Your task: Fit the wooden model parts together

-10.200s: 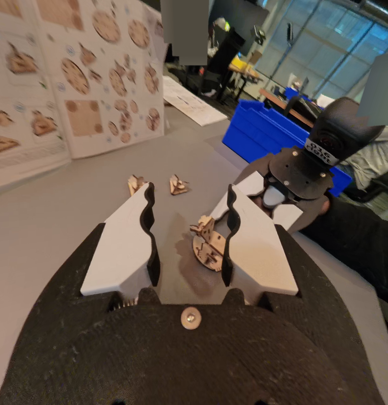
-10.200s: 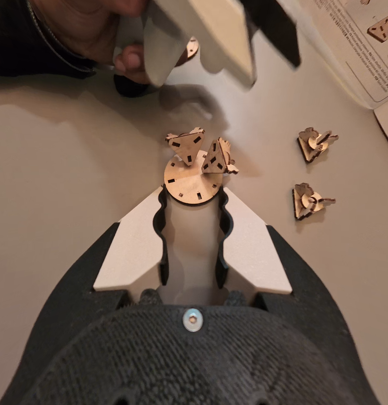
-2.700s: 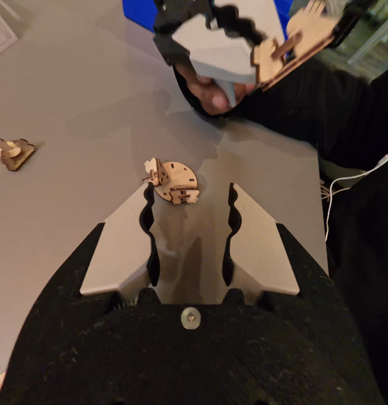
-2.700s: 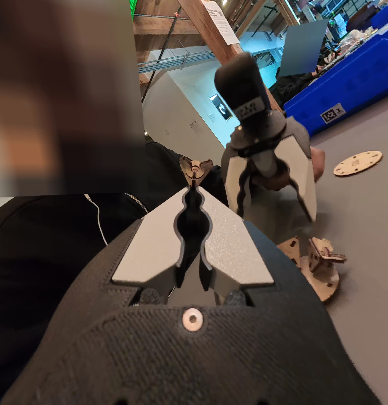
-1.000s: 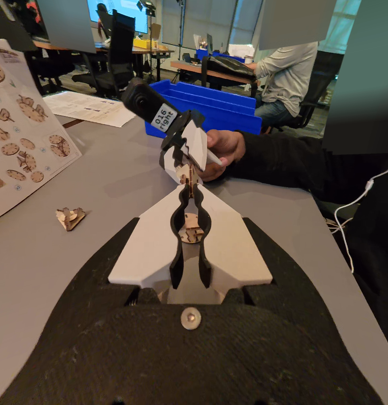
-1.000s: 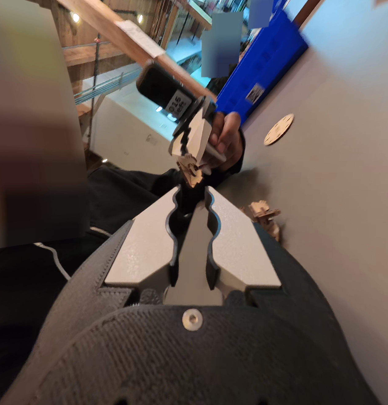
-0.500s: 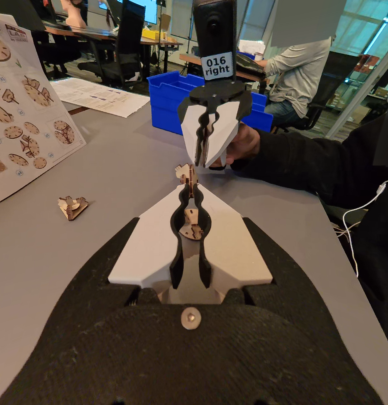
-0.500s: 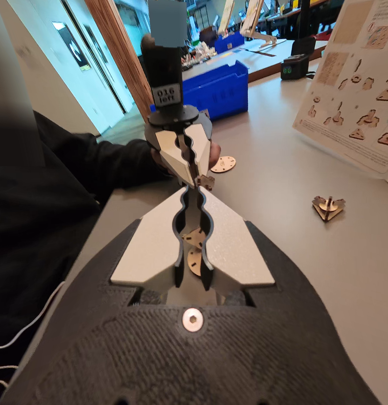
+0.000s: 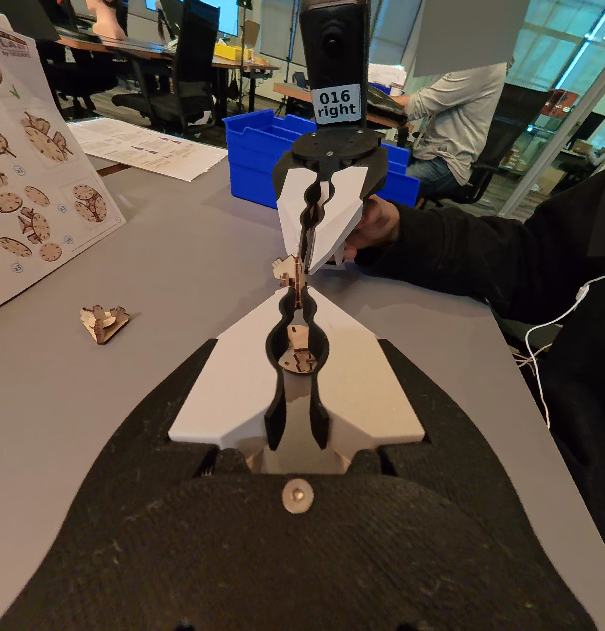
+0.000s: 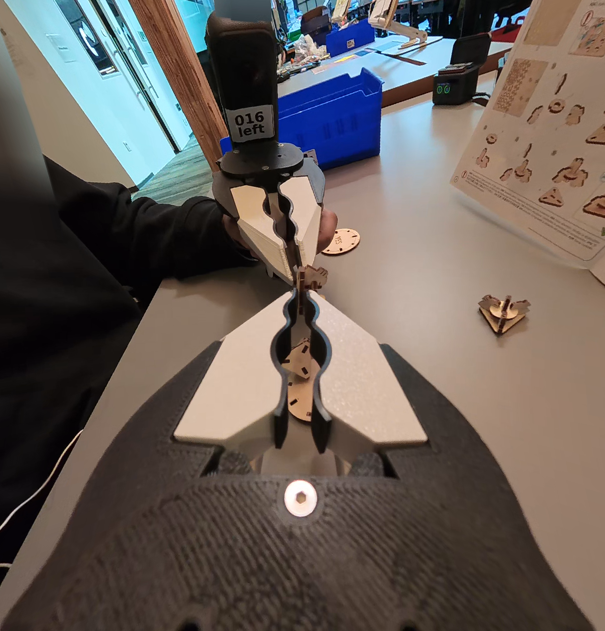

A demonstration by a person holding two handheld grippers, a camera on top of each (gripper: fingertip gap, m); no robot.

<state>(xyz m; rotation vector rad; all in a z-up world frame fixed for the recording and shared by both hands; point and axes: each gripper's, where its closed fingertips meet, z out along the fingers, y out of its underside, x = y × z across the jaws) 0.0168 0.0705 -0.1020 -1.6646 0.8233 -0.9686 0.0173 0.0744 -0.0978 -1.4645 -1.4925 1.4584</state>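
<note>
Small pale plywood piece [image 9: 291, 275], notched and edge-on, is pinched at the left gripper's [image 9: 297, 293] tips; the right gripper [image 10: 299, 295], opposite, clamps the same piece from its other side.

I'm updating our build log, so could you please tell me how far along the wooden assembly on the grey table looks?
Done: the wooden disc already carries a slotted triangular piece. In hand: the left tongs and right tongs both pinch one small wooden piece above it. Left: a loose triangular assembly and a second disc lie apart, untouched.
</note>
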